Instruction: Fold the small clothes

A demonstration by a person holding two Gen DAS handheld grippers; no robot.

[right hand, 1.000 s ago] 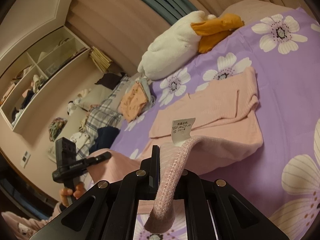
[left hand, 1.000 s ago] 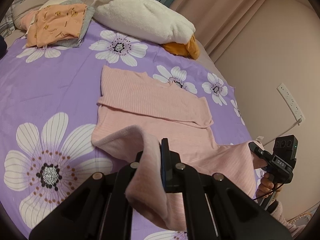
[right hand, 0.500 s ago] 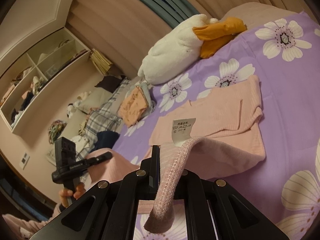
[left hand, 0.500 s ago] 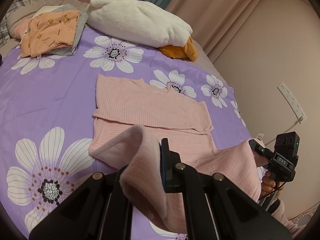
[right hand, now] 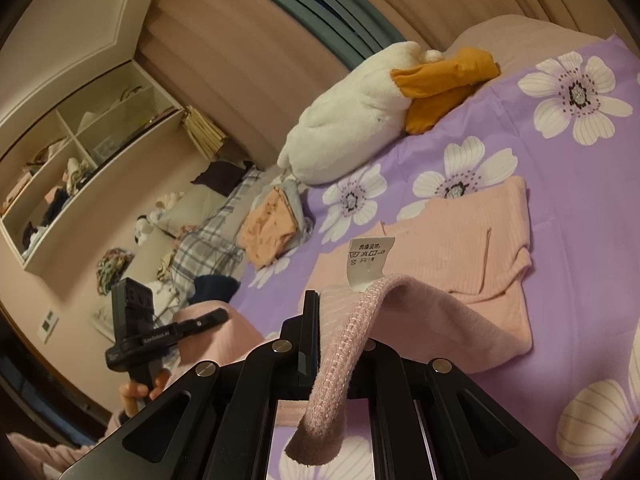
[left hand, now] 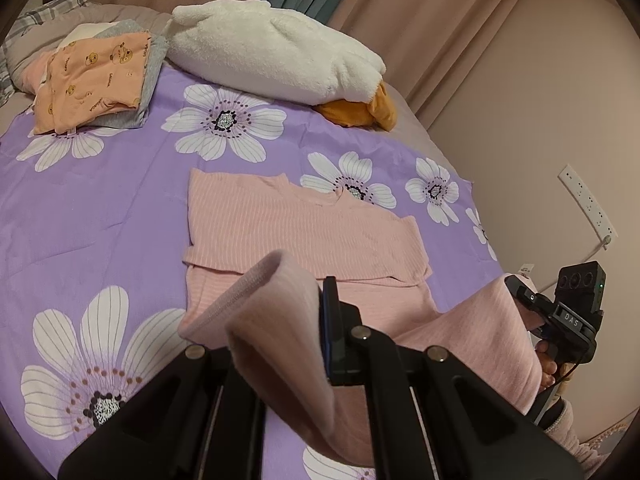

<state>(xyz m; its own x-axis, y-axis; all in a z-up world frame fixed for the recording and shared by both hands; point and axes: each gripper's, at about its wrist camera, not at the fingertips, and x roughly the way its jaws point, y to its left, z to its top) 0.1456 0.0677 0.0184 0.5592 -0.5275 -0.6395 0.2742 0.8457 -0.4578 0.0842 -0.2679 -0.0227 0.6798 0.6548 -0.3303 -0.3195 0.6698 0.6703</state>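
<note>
Pink ribbed knit fills the near field: the left tongs point(left hand: 320, 320) are clamped shut on one corner of the pink garment's point(left hand: 304, 224) hem, and the right tongs point(right hand: 340, 344) are clamped shut on the other corner, where the thick ribbed edge droops over the fingers and a white care label point(right hand: 370, 258) stands up just behind. Between the two grips the hem is lifted off the bed and stretched; the rest of the garment lies flat on the purple flowered bedspread point(left hand: 100, 200), its sleeves already folded in across the chest.

Beyond the neckline there is open bedspread on all sides, widest to the left in the left wrist view. The bed's right edge runs near the wall, where a white power strip point(left hand: 586, 204) hangs. Further back lie a stack of folded clothes point(left hand: 96, 80) topped by an orange printed piece, and a white plush duck point(left hand: 272, 48) with an orange bill, well apart from the garment. Curtains close off the far end.

Compared with a second ago, both tongs have carried the hem higher and a little forward over the folded upper part; the grips themselves are unchanged.
</note>
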